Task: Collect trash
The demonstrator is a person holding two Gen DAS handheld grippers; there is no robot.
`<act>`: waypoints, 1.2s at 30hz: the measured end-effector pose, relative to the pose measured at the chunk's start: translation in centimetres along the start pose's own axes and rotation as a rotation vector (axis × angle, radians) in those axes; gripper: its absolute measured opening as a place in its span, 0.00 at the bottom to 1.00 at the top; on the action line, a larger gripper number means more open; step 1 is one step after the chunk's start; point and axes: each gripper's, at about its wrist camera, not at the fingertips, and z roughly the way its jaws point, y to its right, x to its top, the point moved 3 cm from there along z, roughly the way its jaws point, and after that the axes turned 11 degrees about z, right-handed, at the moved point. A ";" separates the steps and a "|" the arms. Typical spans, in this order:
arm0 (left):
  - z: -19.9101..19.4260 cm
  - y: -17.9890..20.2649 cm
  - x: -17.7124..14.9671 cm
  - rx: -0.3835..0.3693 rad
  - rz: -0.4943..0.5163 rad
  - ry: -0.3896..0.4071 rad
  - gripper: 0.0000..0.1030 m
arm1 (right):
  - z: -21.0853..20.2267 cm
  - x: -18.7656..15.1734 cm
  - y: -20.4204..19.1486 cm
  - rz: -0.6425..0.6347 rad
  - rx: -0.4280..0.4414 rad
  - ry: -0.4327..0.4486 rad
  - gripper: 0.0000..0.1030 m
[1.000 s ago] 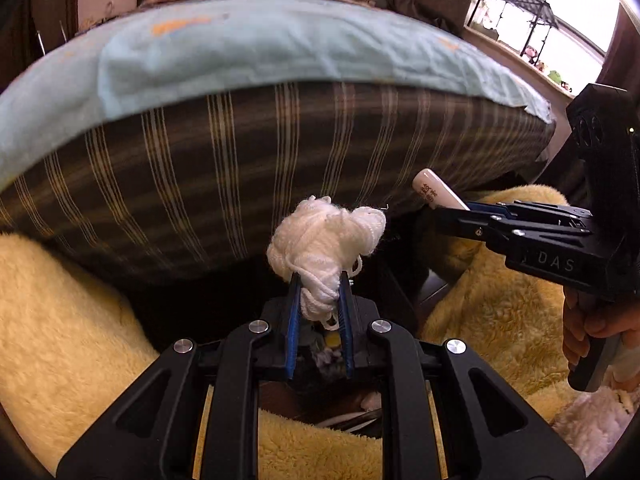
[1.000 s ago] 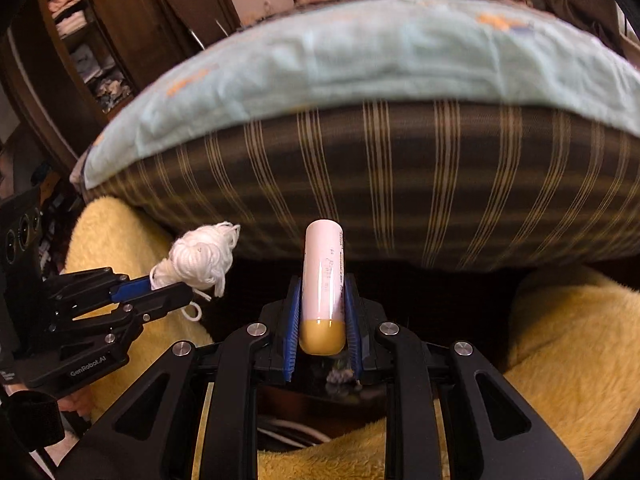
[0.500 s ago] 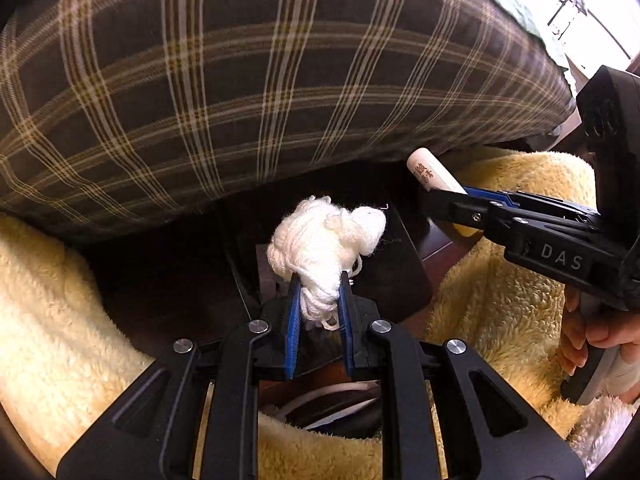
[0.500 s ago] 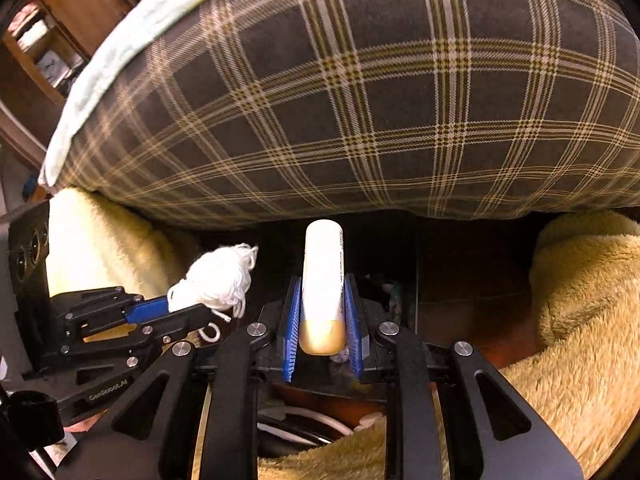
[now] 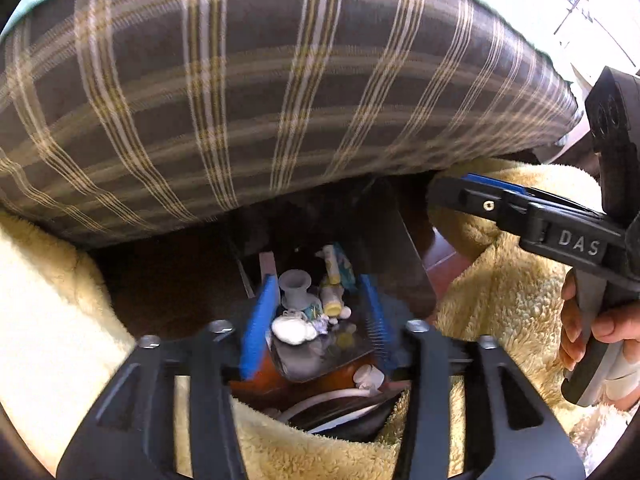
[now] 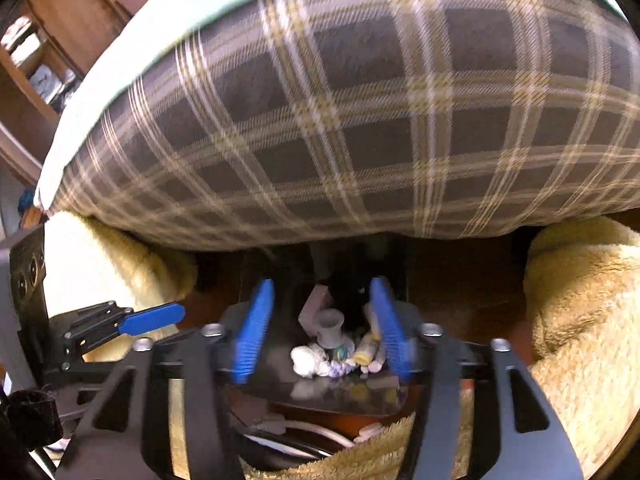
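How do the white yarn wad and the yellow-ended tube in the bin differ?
The yarn wad is all white; the tube has a yellow end. The yarn wad is a lumpy, shapeless clump; the tube is a straight cylinder. Both lie loose in the dark bin among other trash.

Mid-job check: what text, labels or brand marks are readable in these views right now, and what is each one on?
"DAS": raised letters on the black body of the right claw, left wrist view.
Tube in the trash pile: no print readable, too blurred.
Left claw body in the right wrist view: no readable marking.
Nothing else carries legible text.
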 end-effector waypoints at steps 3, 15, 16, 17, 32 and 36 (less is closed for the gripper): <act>-2.2 -0.2 0.9 0.027 -0.001 0.070 0.74 | -2.2 1.0 -0.2 -0.023 -0.025 0.077 0.94; -12.8 -1.2 5.5 0.165 0.008 0.311 0.92 | -12.7 5.6 -3.3 -0.146 -0.112 0.336 0.97; -13.7 -1.1 6.0 0.177 0.016 0.333 0.92 | -13.3 5.8 -3.7 -0.155 -0.114 0.356 0.97; -14.5 -1.1 6.6 0.191 0.021 0.353 0.92 | -14.3 6.2 -4.2 -0.167 -0.115 0.384 0.97; -26.4 1.0 12.3 0.357 0.085 0.654 0.92 | -23.2 9.4 -8.8 -0.189 -0.085 0.661 0.97; -27.1 1.3 12.0 0.358 0.074 0.671 0.92 | -24.2 8.8 -9.3 -0.204 -0.144 0.691 0.97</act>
